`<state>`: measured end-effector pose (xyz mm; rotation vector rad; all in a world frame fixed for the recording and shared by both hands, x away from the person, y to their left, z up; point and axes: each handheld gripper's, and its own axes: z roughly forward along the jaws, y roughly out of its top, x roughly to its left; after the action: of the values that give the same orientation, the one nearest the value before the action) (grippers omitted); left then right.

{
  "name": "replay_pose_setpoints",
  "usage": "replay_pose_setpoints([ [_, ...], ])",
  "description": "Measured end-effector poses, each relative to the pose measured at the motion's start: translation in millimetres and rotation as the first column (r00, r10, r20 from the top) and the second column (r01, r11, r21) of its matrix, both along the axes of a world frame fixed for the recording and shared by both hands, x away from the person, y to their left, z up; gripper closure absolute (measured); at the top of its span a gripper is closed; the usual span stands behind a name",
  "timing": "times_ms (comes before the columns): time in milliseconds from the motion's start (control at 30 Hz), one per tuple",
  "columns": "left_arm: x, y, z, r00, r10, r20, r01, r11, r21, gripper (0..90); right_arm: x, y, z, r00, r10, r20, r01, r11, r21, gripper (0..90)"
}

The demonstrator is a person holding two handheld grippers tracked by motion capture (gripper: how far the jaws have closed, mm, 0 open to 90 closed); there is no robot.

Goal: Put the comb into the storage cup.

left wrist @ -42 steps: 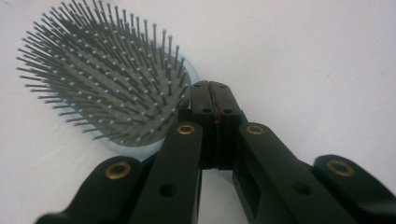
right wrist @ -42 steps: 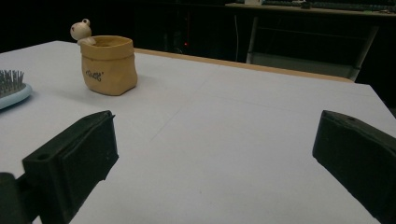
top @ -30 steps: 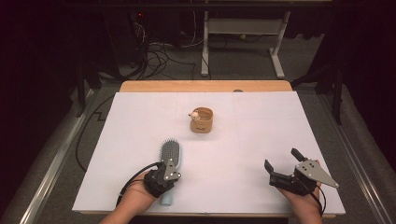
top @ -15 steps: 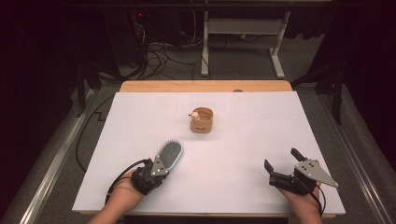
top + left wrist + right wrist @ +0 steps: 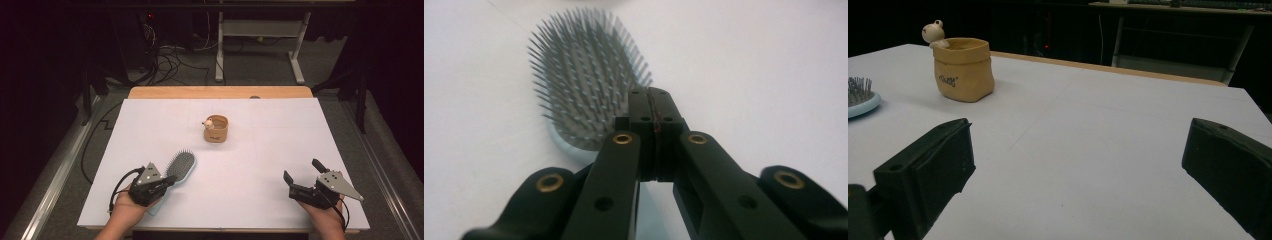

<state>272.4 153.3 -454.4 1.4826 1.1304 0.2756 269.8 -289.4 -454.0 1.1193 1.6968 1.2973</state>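
nearby, at the surface's (image 5: pixel 300 130) front-left corner, the left gripper (image 5: pixel 167 182) was pressed together on the handle of the pale blue hairbrush (image 5: pixel 181 165), bristles up. the right gripper (image 5: pixel 303 177) rested spread and empty near the front-right corner. the narrow pinch could have let the brush swivel or slip if lifted. farther off, mid-surface, stood a tan pot (image 5: pixel 216 128) with a small figure; beyond the far edge lay cables and a dark room.

Pale-blue hairbrush (image 5: pixel 181 165), bristles up, flat on table, front-left, angled.
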Motion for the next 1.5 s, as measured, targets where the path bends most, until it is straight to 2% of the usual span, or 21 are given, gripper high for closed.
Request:
replay_pose_setpoints([
  [67,-0.2,8.9,0.7,0.9991,0.039,0.018,-0.038,0.9977,-0.056,90.0,0.1,0.0,-0.1,1.0000,0.001,0.000,-0.001,1.000,0.001,1.0],
  [167,0.7,23.8,0.6,0.9945,0.091,0.052,-0.084,0.9889,-0.122,89.9,0.1,0.3,-0.1,1.0000,0.002,0.001,-0.002,1.000,0.001,1.0],
  [267,3.5,36.7,-1.2,0.9840,0.158,0.082,-0.144,0.9771,-0.157,89.6,0.5,0.8,-0.1,1.0000,0.003,0.001,-0.003,1.000,-0.002,1.0],
  [367,7.3,47.9,-6.3,0.9744,0.205,0.092,-0.189,0.9691,-0.158,88.2,0.3,1.0,0.0,1.0000,0.003,0.001,-0.003,1.000,-0.001,1.0],
  [400,8.6,52.5,-7.6,0.9721,0.218,0.088,-0.200,0.9638,-0.176,87.4,0.4,1.0,0.0,1.0000,0.003,0.001,-0.003,1.000,-0.001,1.0],
  [433,9.2,55.3,-8.2,0.9708,0.223,0.087,-0.205,0.9617,-0.182,86.8,0.4,0.9,0.0,1.0000,0.003,0.000,-0.003,1.000,0.000,1.0],
  [600,12.6,70.2,-6.3,0.9538,0.285,0.095,-0.258,0.9392,-0.226,83.2,-0.1,0.1,0.7,1.0000,0.003,0.000,-0.003,1.000,0.004,1.0],
  [633,12.3,72.6,-5.8,0.9523,0.288,0.100,-0.259,0.9375,-0.232,82.3,0.0,-0.1,0.6,1.0000,0.004,0.001,-0.004,1.000,0.003,1.0],
  [700,11.6,75.1,-6.0,0.9509,0.289,0.112,-0.256,0.9364,-0.240,78.1,-0.1,-0.2,0.6,1.0000,0.004,0.002,-0.004,1.000,0.003,1.0],
  [767,11.2,75.8,-6.3,0.9509,0.283,0.125,-0.248,0.9386,-0.240,73.0,0.1,-0.1,0.5,1.0000,0.004,0.002,-0.004,1.000,0.002,1.0],
  [867,11.3,74.6,-4.7,0.9496,0.281,0.140,-0.241,0.9382,-0.249,60.4,0.5,0.3,0.2,1.0000,0.004,0.000,-0.004,1.000,0.001,1.0],
  [900,11.3,74.1,-4.9,0.9515,0.274,0.140,-0.236,0.9413,-0.242,56.0,0.5,0.3,0.2,1.0000,0.004,0.000,-0.004,1.000,0.000,1.0],
  [967,11.4,72.6,-5.6,0.9519,0.271,0.142,-0.232,0.9412,-0.246,49.4,0.3,0.2,0.3,1.0000,0.003,0.000,-0.003,1.000,0.002,1.0],
  [1000,11.7,71.8,-5.7,0.9522,0.272,0.139,-0.232,0.9394,-0.253,44.2,0.4,0.1,0.2,1.0000,0.003,0.000,-0.003,1.000,0.002,1.0],
  [1067,11.6,70.5,-6.2,0.9461,0.289,0.146,-0.246,0.9353,-0.254,36.8,0.6,0.0,0.1,1.0000,0.003,-0.004,-0.003,1.000,0.003,1.0],
  [1133,10.9,70.3,-5.4,0.9440,0.292,0.153,-0.245,0.9318,-0.267,33.0,0.7,0.2,0.1,1.0000,0.004,-0.002,-0.004,1.000,0.001,1.0],
  [1200,10.1,70.4,-4.0,0.9421,0.296,0.158,-0.240,0.9232,-0.301,29.0,0.7,0.1,0.3,1.0000,0.004,-0.001,-0.004,1.000,0.002,1.0],
  [1300,9.7,70.8,-2.5,0.9430,0.293,0.157,-0.230,0.9163,-0.328,23.2,0.4,-0.4,0.6,1.0000,0.002,0.000,-0.002,1.000,0.002,1.0],
  [1367,10.5,71.3,-2.2,0.9423,0.297,0.156,-0.233,0.9137,-0.333,20.2,0.3,-0.7,0.9,1.0000,0.002,0.002,-0.002,1.000,0.003,1.0],
  [1467,12.3,71.9,-1.1,0.9456,0.299,0.128,-0.243,0.9114,-0.332,17.3,0.3,-0.4,0.9,1.0000,0.002,0.001,-0.002,1.000,0.002,1.0],
  [1500,12.8,72.8,-1.0,0.9470,0.292,0.133,-0.237,0.9153,-0.326,16.3,0.3,-0.4,0.9,1.0000,0.003,0.002,-0.003,1.000,0.003,1.0],
])
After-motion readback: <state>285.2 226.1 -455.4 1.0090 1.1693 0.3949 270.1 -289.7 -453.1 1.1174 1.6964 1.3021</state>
